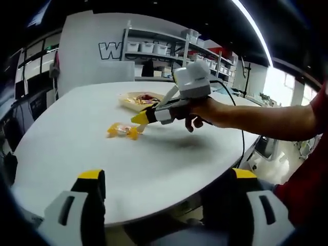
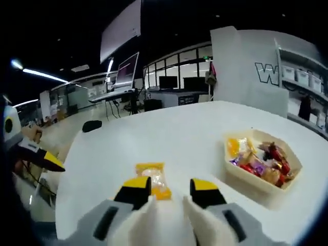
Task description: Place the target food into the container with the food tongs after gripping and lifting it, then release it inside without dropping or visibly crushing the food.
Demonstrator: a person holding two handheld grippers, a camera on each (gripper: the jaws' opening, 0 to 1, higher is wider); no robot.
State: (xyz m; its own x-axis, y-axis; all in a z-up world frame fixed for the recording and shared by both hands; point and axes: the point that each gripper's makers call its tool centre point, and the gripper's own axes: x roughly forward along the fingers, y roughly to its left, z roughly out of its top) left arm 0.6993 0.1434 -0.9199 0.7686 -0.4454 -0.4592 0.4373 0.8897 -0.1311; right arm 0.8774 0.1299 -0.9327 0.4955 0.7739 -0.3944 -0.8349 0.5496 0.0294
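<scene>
In the left gripper view, the left tool (image 1: 166, 187) hung at the near edge of the white tabletop (image 1: 77, 138), its yellow-tipped jaws spread wide and released, with nothing between them. Farther out on the tabletop lay a yellow wrapped food packet (image 1: 122, 129), and just right of it the right tool (image 1: 141, 119), held in a person's hand (image 1: 197, 111), pointed its yellow tips down close to that packet; I could not tell from here whether it touched. Behind them sat a pale container (image 1: 139, 99) of mixed wrapped snacks. In the right gripper view, the left tool (image 2: 48, 162) showed at the far left edge beyond the tabletop. The food packet (image 2: 154, 179) lay flat on the tabletop just ahead of the right tool (image 2: 169, 188), whose jaws stood apart and unclenched, the left tip overlapping the packet's near edge. To the right, well apart, sat the container (image 2: 259, 182), heaped with colourful wrapped sweets
</scene>
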